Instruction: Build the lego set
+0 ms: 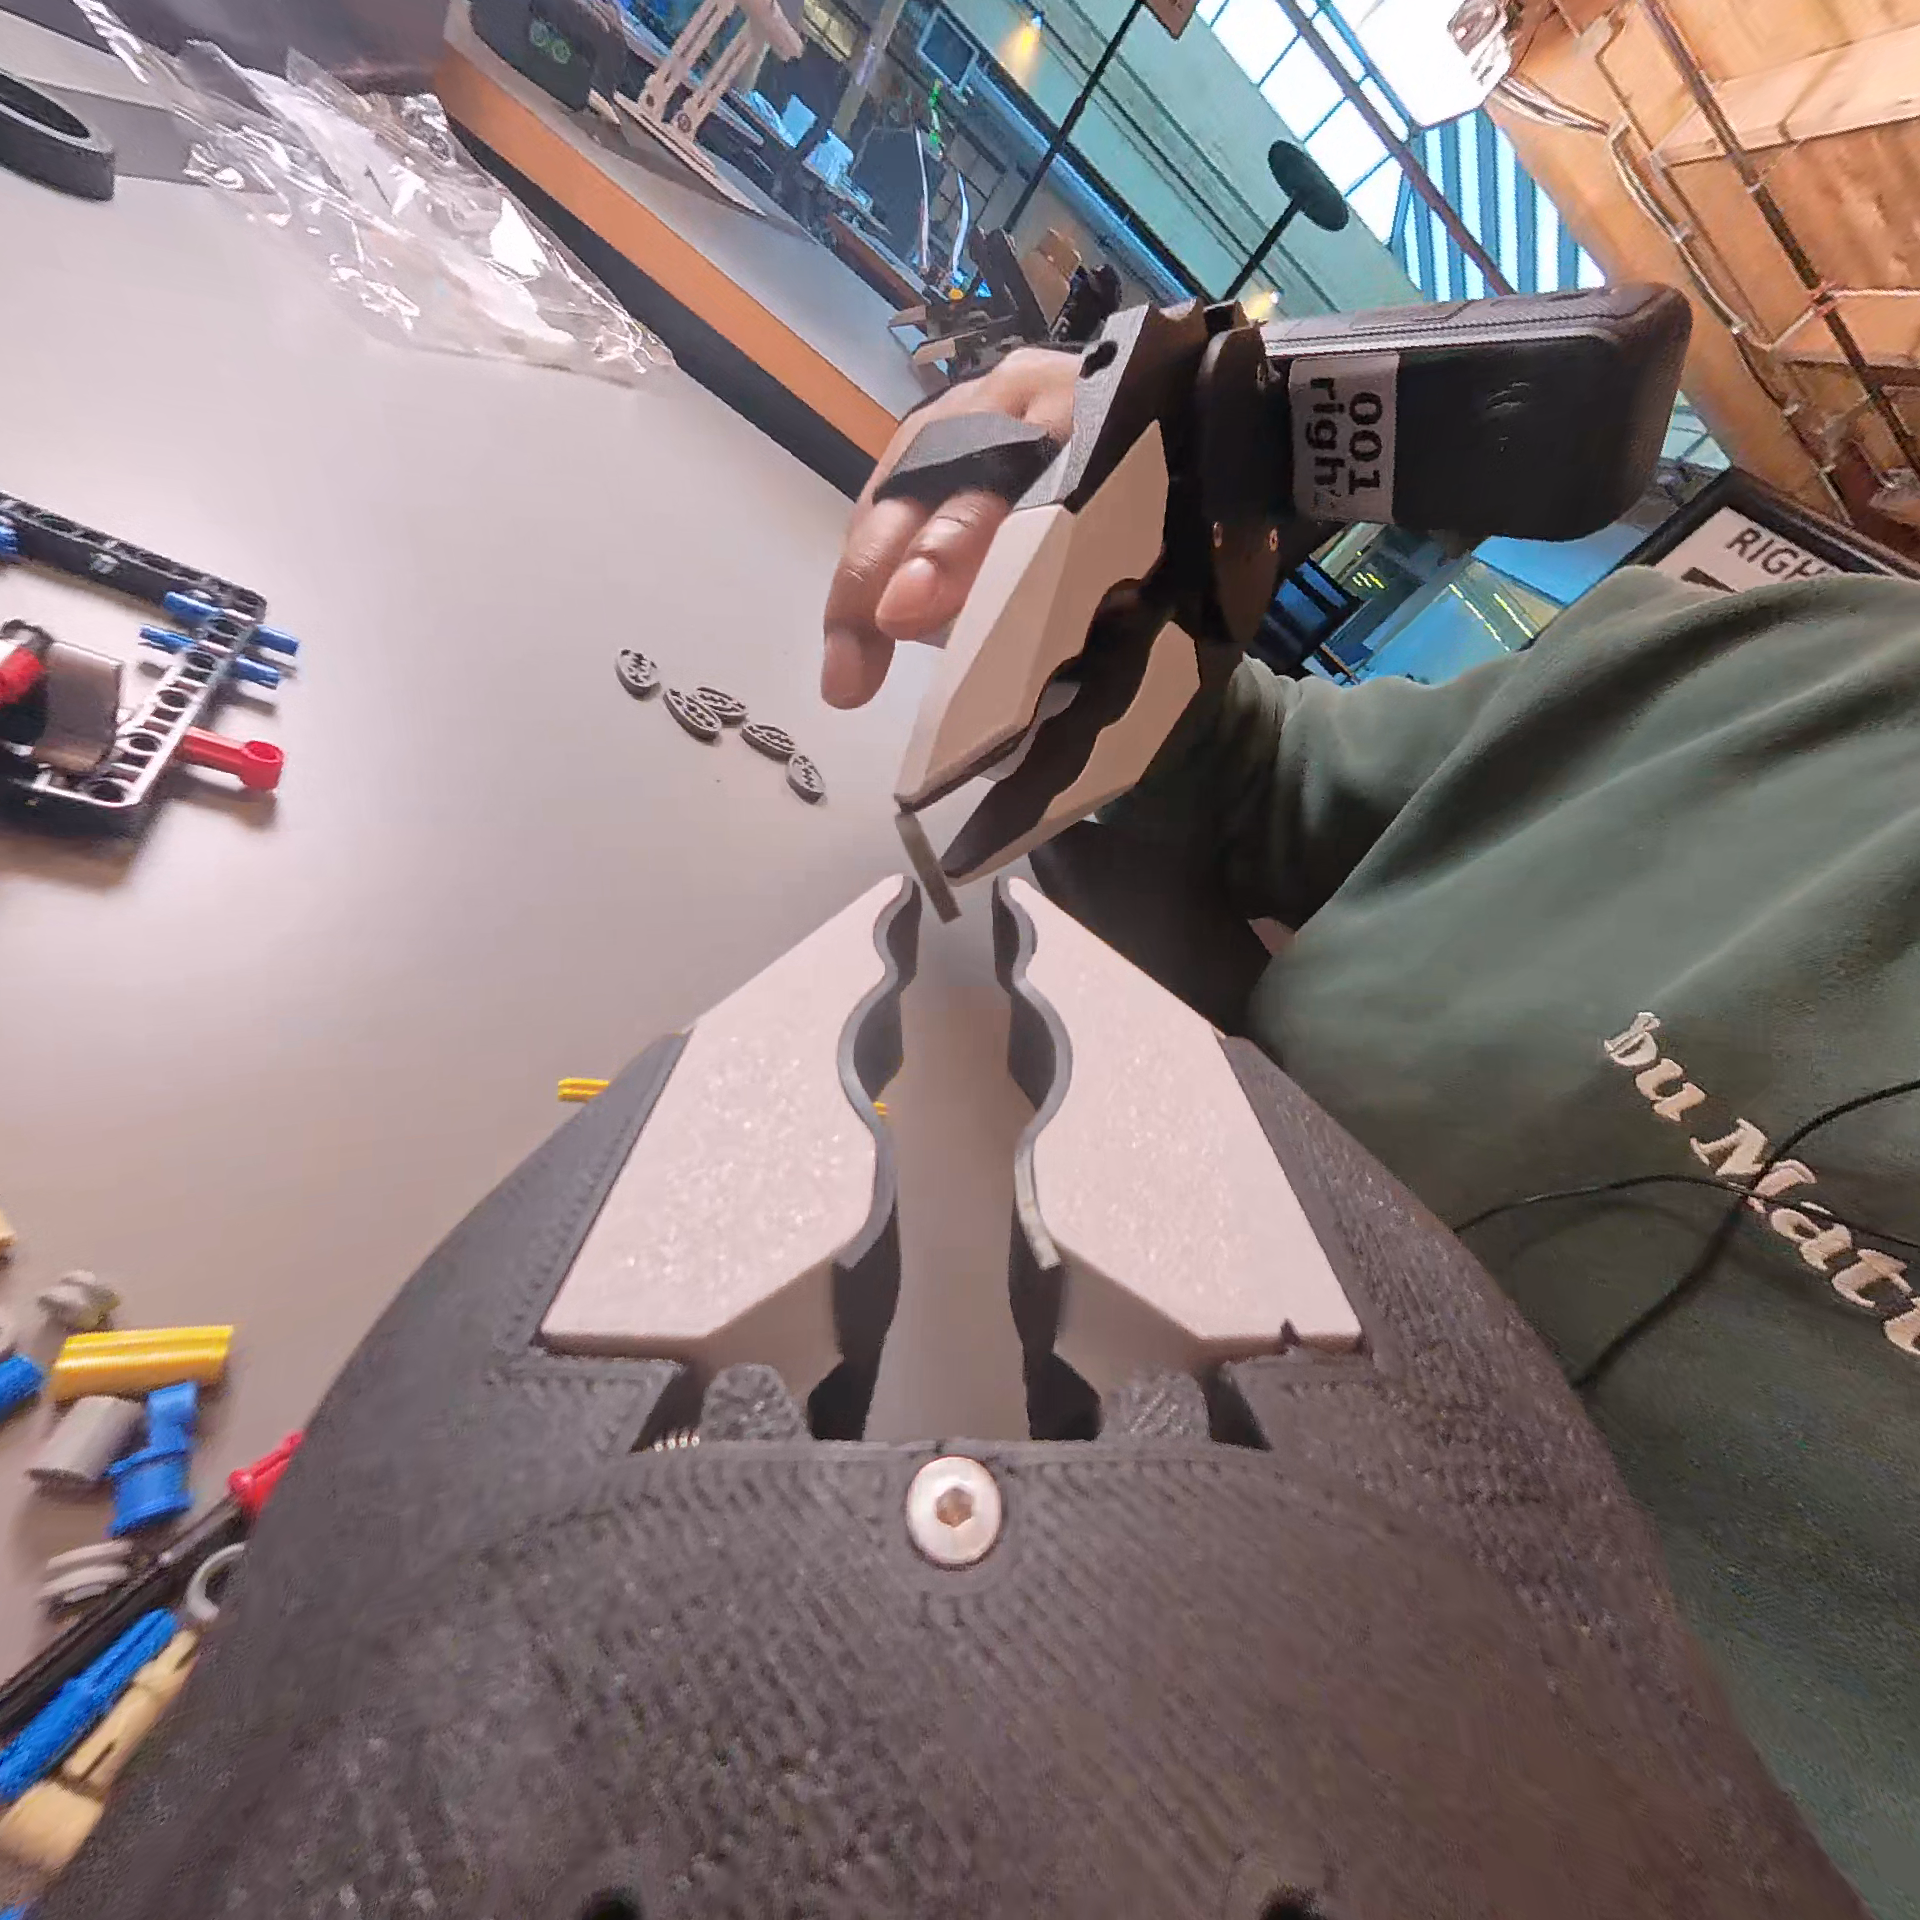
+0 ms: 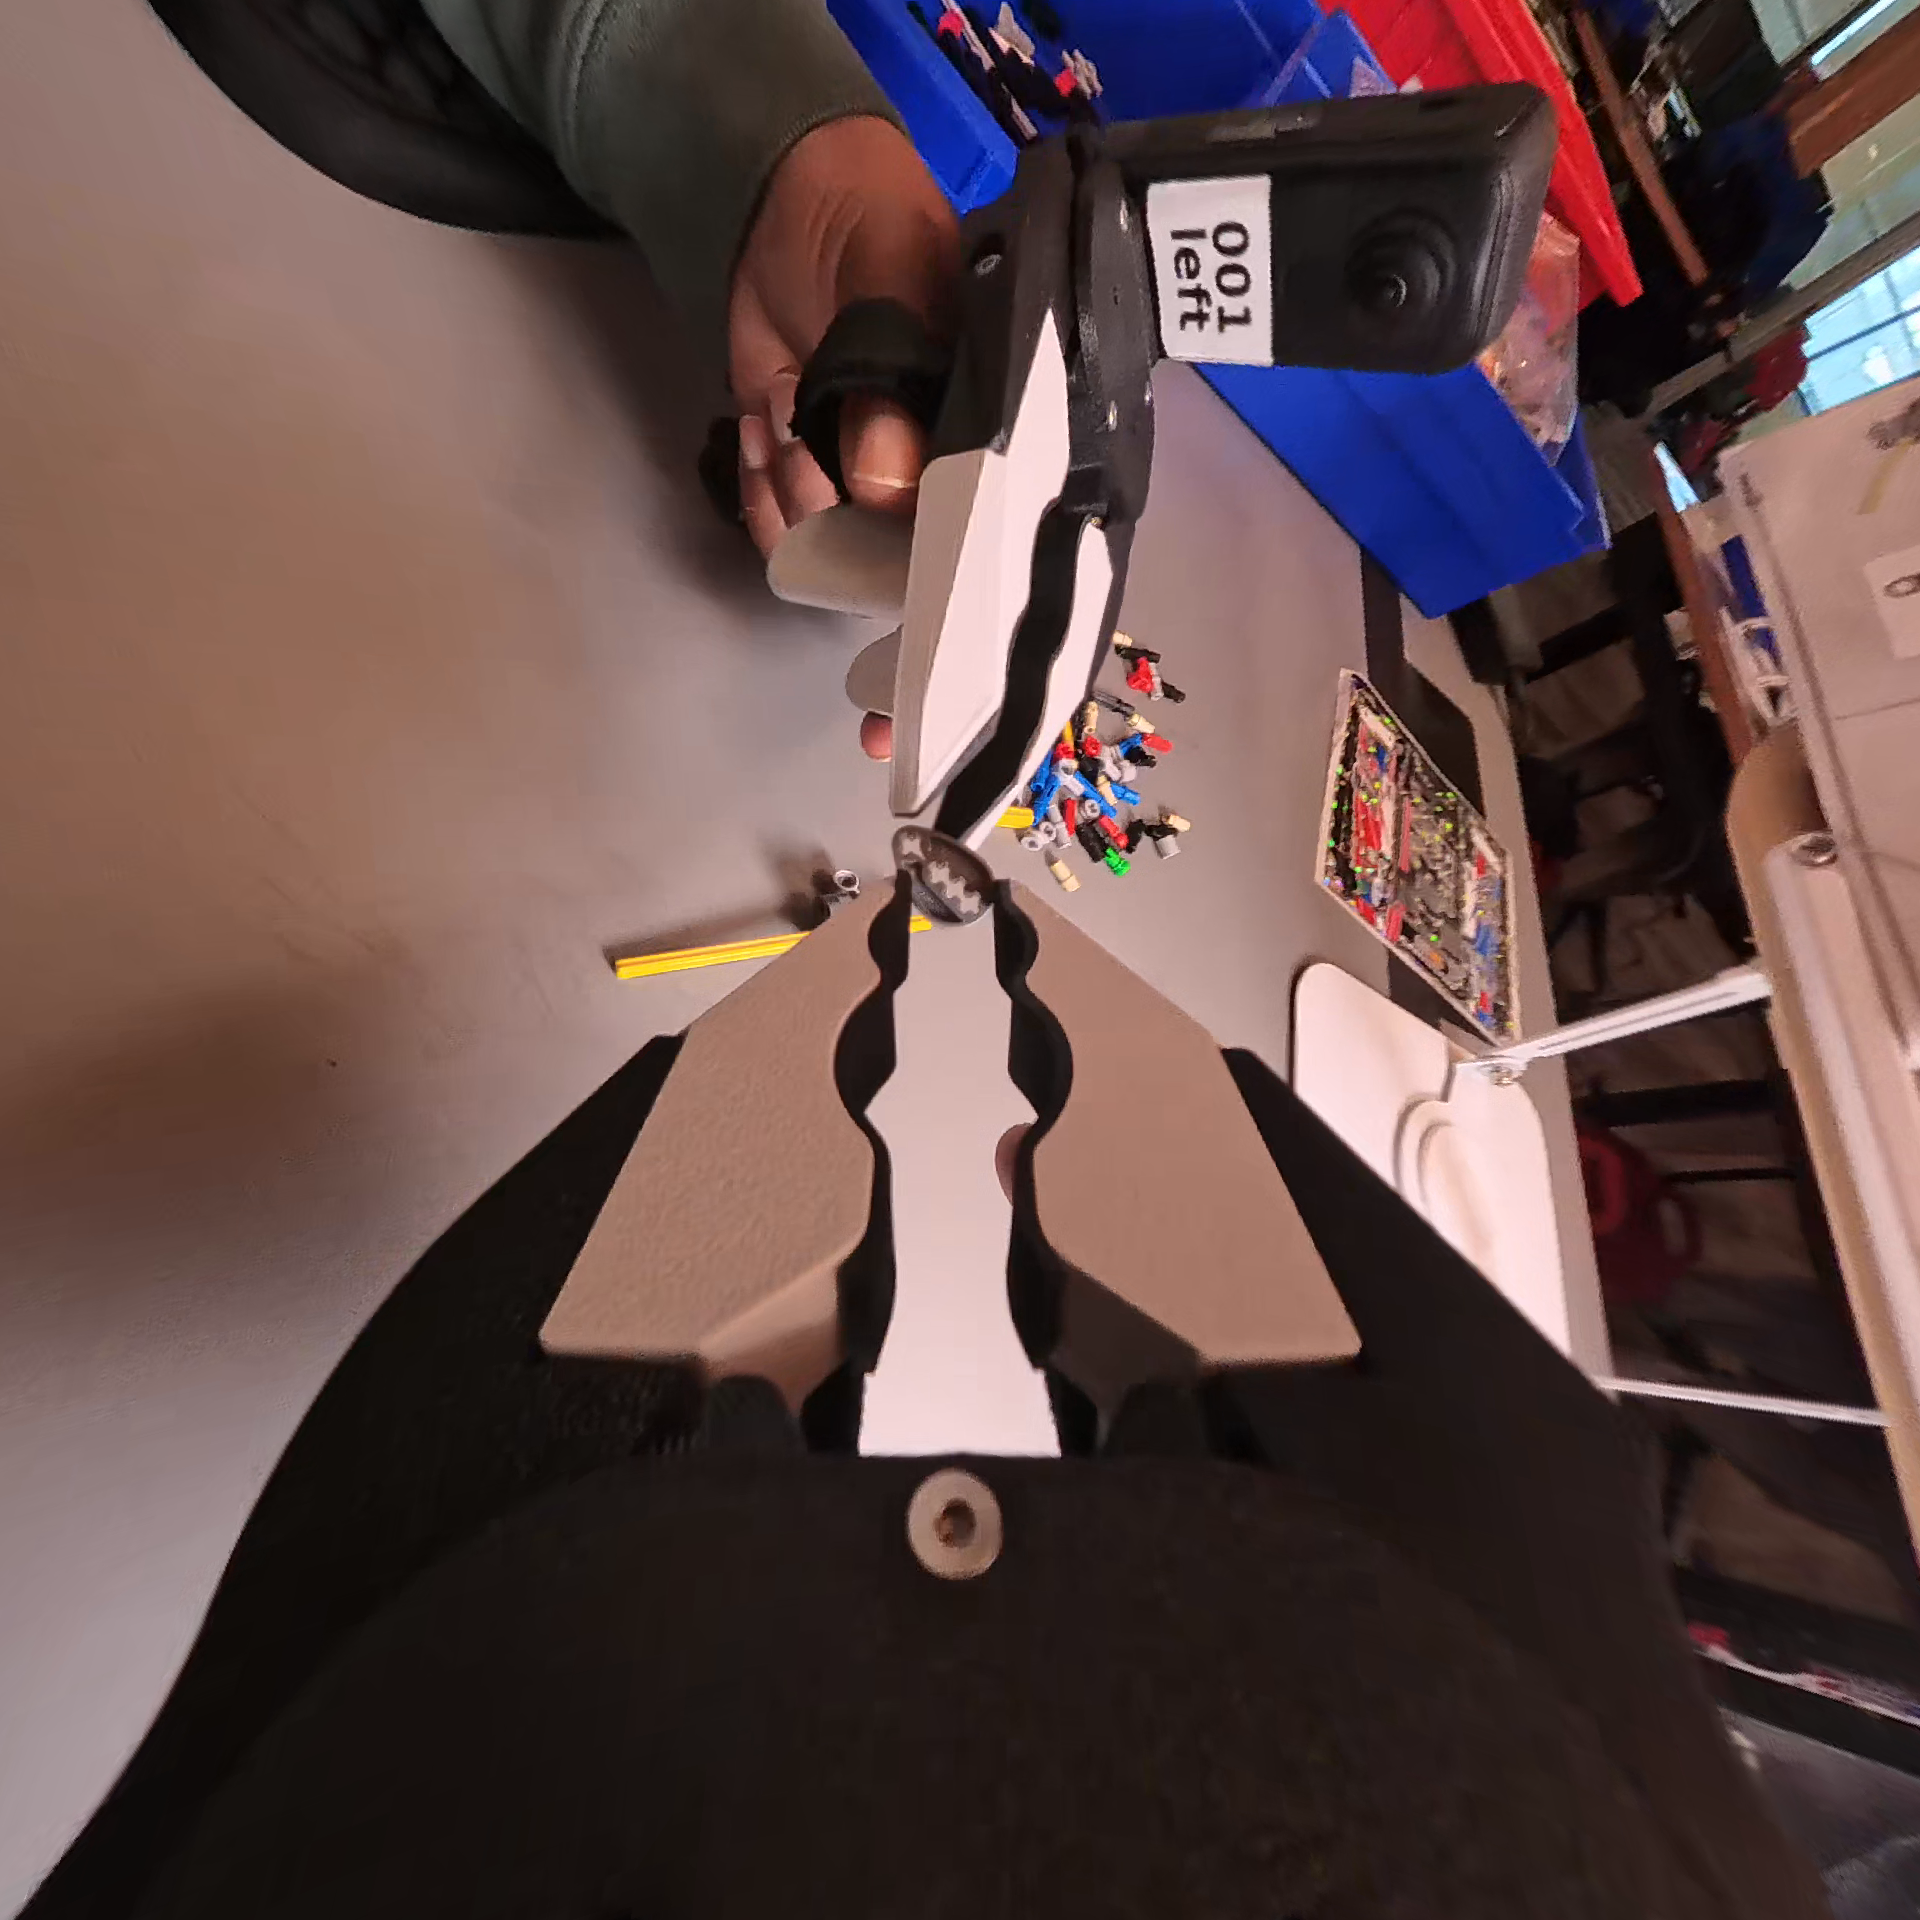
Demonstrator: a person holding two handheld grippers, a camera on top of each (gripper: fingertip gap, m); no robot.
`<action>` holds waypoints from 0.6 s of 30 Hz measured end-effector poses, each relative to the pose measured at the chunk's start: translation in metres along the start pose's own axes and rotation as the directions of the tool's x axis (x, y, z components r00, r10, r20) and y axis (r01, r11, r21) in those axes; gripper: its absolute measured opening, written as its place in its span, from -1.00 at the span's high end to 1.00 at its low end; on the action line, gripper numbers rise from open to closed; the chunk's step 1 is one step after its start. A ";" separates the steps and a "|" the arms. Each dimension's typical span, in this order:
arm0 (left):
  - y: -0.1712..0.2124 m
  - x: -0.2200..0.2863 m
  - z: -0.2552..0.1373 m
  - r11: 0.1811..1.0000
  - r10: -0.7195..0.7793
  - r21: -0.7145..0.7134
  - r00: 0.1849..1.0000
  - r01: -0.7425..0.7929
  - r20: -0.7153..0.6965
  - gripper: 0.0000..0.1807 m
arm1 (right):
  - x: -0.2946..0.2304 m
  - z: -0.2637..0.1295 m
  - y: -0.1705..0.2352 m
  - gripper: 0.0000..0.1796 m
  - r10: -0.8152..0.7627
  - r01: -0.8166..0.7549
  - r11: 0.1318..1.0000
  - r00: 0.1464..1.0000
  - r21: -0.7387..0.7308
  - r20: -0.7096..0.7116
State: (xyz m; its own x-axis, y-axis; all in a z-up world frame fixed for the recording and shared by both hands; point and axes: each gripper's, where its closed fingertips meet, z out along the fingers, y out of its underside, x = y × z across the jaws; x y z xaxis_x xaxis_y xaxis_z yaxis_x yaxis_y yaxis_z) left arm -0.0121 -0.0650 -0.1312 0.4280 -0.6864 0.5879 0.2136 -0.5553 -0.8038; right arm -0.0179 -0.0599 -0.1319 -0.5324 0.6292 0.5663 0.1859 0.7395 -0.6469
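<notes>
left gripper (image 1: pixel 956 902): fills the near view, jaws parted, nothing clamped; tips sit just beside the oval piece, one tip about touching it
right gripper (image 1: pixel 928 834): facing it tip to tip, closed on the oval piece's two ends, as far as both views show
table (image 1: pixel 436 935): grey, both tools held above it
blue bins (image 2: pixel 1403 447): far right edge of the table
plastic bags (image 1: pixel 416 239): clear, crumpled, far left
instruction sheet (image 2: pixel 1413 862): flat, right of the parts pile
black frame (image 1: pixel 125 686): partly built, blue pins and a red part in it, left side
parts pile (image 2: pixel 1101 790): mixed colours, beyond the tips
yellow axle (image 2: pixel 707 951): lying on the table, left of the tips
loose ovals (image 1: pixel 727 717): five grey, in a row, between frame and tools
oval piece (image 2: pixel 940 878): dark grey, flat, toothed slot, in the air between the two tool tips
</notes>
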 end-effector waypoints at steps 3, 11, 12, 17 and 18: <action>0.003 0.002 0.004 1.000 0.011 -0.013 1.000 -0.011 0.005 0.94 | 0.000 0.001 -0.004 0.85 -0.050 0.050 0.999 0.998 -0.012 -0.026; -0.021 -0.008 -0.004 0.987 -0.001 0.162 0.995 -0.015 0.098 0.98 | 0.022 0.001 0.001 0.61 0.185 -0.186 0.983 0.973 0.002 -0.142; -0.023 -0.011 -0.005 0.984 0.003 0.177 0.993 -0.024 0.119 0.98 | 0.023 0.002 -0.001 0.61 0.203 -0.203 0.979 0.965 0.017 -0.164; -0.023 -0.009 -0.003 0.979 -0.036 0.201 0.995 0.018 0.089 0.98 | 0.024 0.012 -0.003 0.65 0.108 -0.117 0.993 0.964 -0.026 -0.241; -0.022 -0.009 -0.002 0.980 -0.040 0.198 0.995 0.022 0.086 0.98 | 0.026 0.012 -0.004 0.74 0.096 -0.105 0.994 0.959 -0.018 -0.265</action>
State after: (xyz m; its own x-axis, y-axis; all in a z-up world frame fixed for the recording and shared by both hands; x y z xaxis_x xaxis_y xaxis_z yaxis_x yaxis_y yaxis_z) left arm -0.0222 -0.0474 -0.1182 0.4932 -0.6206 0.6096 0.3930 -0.4663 -0.7926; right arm -0.0423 -0.0494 -0.1203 -0.2741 0.7383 0.6162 0.2555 0.6736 -0.6935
